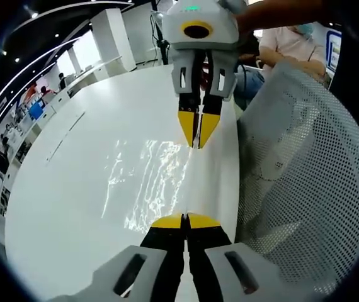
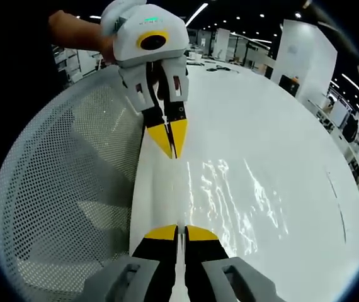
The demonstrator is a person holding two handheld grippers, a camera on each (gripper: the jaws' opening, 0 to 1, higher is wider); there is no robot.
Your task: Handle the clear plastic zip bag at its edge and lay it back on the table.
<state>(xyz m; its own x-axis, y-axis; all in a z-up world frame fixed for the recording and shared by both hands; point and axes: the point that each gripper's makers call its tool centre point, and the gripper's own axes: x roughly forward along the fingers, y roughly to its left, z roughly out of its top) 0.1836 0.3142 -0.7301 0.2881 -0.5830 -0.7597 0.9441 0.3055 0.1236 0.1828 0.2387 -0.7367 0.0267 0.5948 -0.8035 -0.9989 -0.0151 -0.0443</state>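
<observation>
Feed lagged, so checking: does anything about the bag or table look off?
Nothing stands out. The zip bag is stretched over the white table between the left gripper and right gripper, both shut on one edge. It is crinkled and glary, with no visible tear. A mesh basket sits beside it.

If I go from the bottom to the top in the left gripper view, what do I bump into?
Left gripper shut on the bag's edge → clear plastic zip bag on the white table → right gripper pinching the far edge → a person's hand holding it.

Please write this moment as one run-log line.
left gripper: shut on bag edge | right gripper: shut on bag edge | zip bag: over table
</observation>
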